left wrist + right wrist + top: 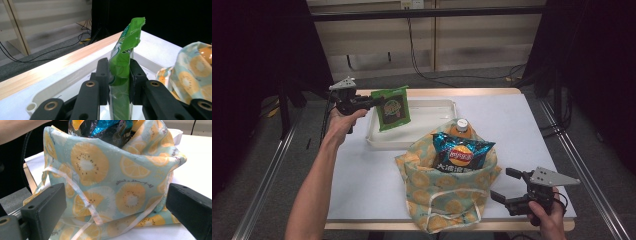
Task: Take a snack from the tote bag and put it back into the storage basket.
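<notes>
My left gripper (pixel 376 102) is shut on the edge of a green snack packet (pixel 393 107), holding it upright above the left part of a white tray (pixel 437 107). In the left gripper view the packet (pixel 122 60) stands pinched between the two black jaws. A fruit-print cloth bag (pixel 447 192) sits at the table's front middle, with a blue chip bag (pixel 459 152) and an orange bottle (pixel 460 127) sticking out of its mouth. My right gripper (pixel 502 185) rests open just right of the bag, jaws pointing at it; the right gripper view shows the bag (pixel 112 182) close ahead between wide-apart jaws.
The white tabletop (pixel 362 175) has a wooden rim along its far and near edges. Metal rails run down both sides of the table, and cables lie on the grey floor behind it.
</notes>
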The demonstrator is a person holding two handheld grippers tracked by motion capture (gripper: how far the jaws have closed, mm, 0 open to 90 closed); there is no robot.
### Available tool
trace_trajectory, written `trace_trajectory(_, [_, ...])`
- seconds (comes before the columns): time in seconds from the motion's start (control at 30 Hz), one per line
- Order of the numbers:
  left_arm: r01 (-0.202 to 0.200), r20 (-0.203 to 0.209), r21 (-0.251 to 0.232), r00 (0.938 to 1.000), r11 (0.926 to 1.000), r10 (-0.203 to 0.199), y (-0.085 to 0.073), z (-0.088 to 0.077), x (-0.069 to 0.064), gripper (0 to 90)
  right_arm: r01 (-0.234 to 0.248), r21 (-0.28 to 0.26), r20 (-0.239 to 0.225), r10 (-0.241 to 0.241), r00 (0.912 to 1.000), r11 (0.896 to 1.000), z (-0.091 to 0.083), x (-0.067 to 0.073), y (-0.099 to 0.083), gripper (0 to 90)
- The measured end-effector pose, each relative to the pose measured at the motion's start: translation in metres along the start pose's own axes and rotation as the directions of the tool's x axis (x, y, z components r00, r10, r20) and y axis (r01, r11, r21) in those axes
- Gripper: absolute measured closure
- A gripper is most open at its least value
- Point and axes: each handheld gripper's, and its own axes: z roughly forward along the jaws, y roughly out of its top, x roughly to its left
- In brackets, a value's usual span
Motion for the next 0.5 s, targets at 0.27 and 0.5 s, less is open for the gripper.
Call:
trace_trajectory(0.27, [0.015,-0.018,0.02,0.9997,0.9997,-0.014,-0.005,0.019,0.015,74.3,-0.004,0.007,-0.009,0.004,1.0,1.0,0.002,-0.001,0.0,2.6])
trace_trajectory(0.5, [-0.017,-0.05,0.061,0.9985,0.998,0.02,-0.01,0.031,0.025,73.4,0.0,0.008,-0.013,0.0,0.9999,1.0,0.001,-0.001,-0.001,2.7])
